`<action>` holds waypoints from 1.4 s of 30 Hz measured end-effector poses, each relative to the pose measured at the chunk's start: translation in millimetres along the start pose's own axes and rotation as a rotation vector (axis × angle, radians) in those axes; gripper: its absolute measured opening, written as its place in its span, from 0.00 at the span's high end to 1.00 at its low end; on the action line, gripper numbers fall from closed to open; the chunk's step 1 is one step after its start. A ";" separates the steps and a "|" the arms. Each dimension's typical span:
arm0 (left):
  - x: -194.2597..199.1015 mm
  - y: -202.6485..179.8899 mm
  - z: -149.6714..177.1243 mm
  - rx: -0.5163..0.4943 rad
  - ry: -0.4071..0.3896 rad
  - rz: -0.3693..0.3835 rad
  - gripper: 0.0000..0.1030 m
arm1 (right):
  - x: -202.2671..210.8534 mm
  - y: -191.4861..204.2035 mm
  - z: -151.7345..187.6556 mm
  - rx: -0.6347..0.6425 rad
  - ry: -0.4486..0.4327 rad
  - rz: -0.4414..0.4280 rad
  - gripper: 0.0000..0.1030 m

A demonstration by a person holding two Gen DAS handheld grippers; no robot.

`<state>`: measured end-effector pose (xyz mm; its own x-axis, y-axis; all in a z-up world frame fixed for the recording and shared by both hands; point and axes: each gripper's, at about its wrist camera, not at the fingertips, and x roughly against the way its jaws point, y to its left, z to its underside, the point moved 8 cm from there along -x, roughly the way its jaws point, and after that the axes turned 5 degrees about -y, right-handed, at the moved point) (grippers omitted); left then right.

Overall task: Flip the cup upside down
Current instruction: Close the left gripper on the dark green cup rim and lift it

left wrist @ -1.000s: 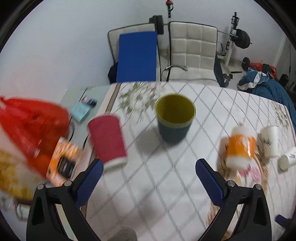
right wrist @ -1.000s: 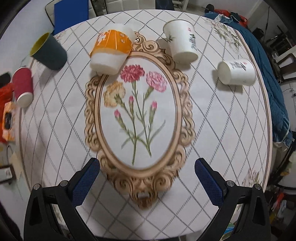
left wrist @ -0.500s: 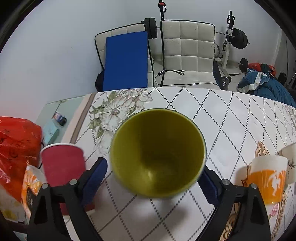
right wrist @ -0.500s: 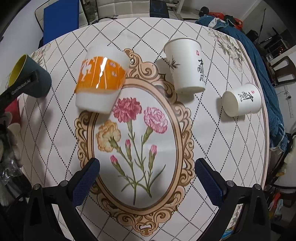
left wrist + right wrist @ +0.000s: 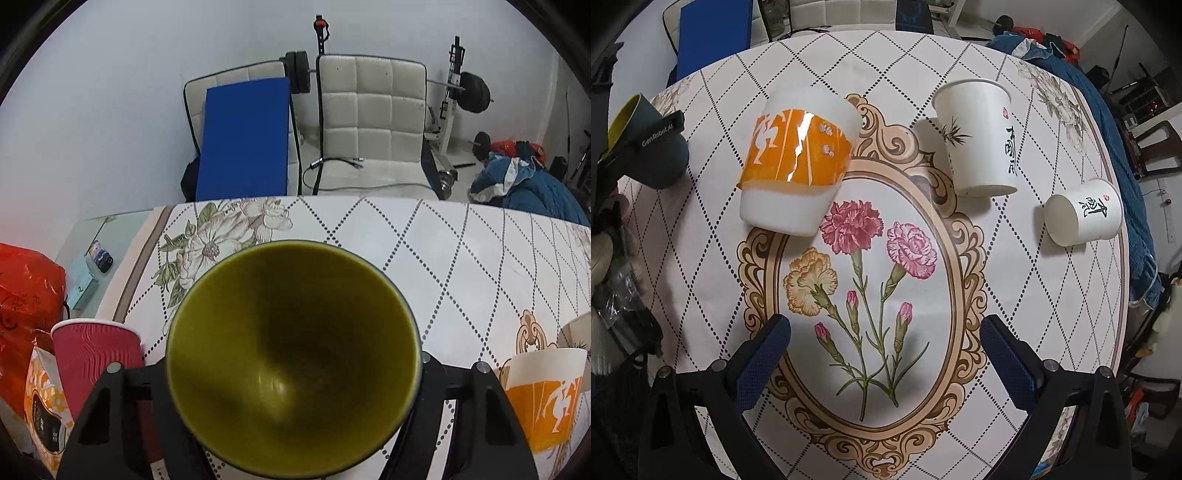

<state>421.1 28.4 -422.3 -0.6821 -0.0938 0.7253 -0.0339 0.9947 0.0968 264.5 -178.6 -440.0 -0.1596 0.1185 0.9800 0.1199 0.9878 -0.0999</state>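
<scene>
A dark blue cup with an olive-yellow inside (image 5: 293, 354) fills the left wrist view, mouth toward the camera. My left gripper (image 5: 293, 373) is shut on it, its fingertips hidden behind the cup's sides. The cup also shows at the far left of the right wrist view (image 5: 653, 147), with the left gripper's finger (image 5: 646, 138) across it. My right gripper (image 5: 884, 360) is open and empty above the carnation picture on the tablecloth (image 5: 1052, 306).
An orange-and-white cup (image 5: 798, 166) stands upside down, and a white paper cup (image 5: 979, 136) too. A small white cup (image 5: 1082, 212) lies on its side at the right. A red paper cup (image 5: 96, 354) and a red bag (image 5: 26, 295) sit left. Chairs stand behind the table.
My left gripper moved forward to the blue cup and shut on it. My right gripper moved forward over the table and stayed open.
</scene>
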 end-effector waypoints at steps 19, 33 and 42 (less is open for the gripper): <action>128.0 -25.5 51.7 -0.151 0.086 0.071 0.33 | 14.8 -27.5 42.9 -0.013 -0.032 -0.025 0.00; 224.9 -85.7 209.6 -0.129 0.573 0.165 0.33 | 11.0 -96.8 100.0 0.055 -0.024 -0.055 0.00; 194.9 -119.9 254.5 -0.072 0.858 0.240 0.33 | 4.1 -121.9 128.4 0.047 0.023 -0.073 0.00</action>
<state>106.3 -98.6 -466.0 0.1174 0.0889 0.9891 0.1048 0.9893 -0.1014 123.4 -285.5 -445.8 -0.1441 0.0439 0.9886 0.0629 0.9974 -0.0352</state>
